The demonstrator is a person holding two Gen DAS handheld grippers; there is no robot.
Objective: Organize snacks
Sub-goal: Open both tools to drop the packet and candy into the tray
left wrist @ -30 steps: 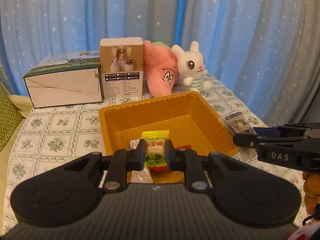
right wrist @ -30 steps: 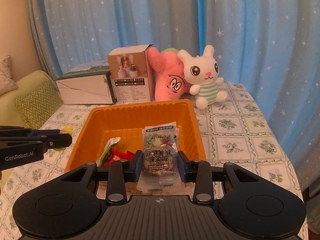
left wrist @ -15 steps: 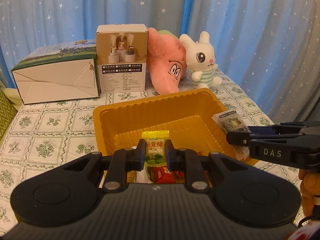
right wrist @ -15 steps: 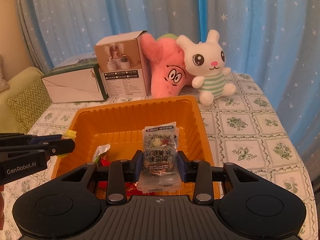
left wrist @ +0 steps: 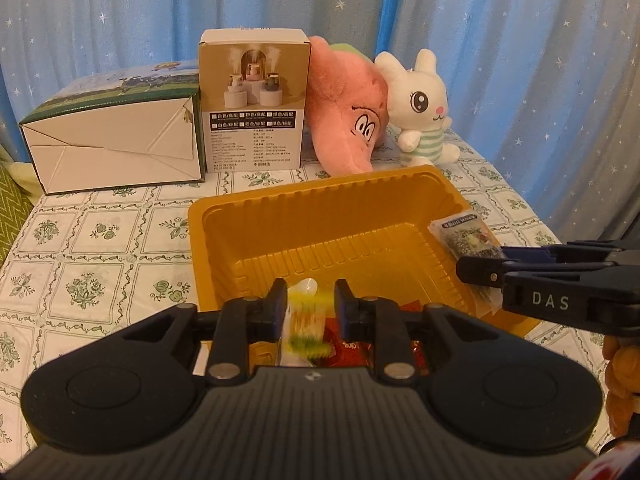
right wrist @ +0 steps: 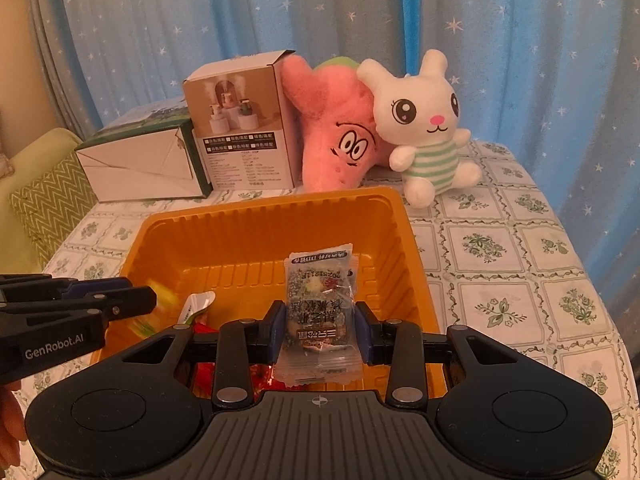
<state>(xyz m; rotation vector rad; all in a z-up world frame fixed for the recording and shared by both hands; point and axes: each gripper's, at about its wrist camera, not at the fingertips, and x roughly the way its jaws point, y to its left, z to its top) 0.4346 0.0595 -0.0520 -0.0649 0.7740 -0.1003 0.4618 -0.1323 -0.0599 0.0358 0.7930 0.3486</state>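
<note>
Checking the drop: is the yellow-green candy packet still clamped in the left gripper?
Released. The left gripper has just been opening its jaws; the yellow-green candy packet is a falling blur between them, above the orange plastic tray.

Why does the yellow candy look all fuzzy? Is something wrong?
The yellow candy packet is smeared with motion blur between the left gripper, whose jaws have just been opening, so it seems to be dropping into the orange tray. The right gripper clamps a clear snack packet sharply.

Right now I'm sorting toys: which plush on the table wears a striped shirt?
The white rabbit, in green and white stripes. The pink star plush leaning beside it has none.
</note>
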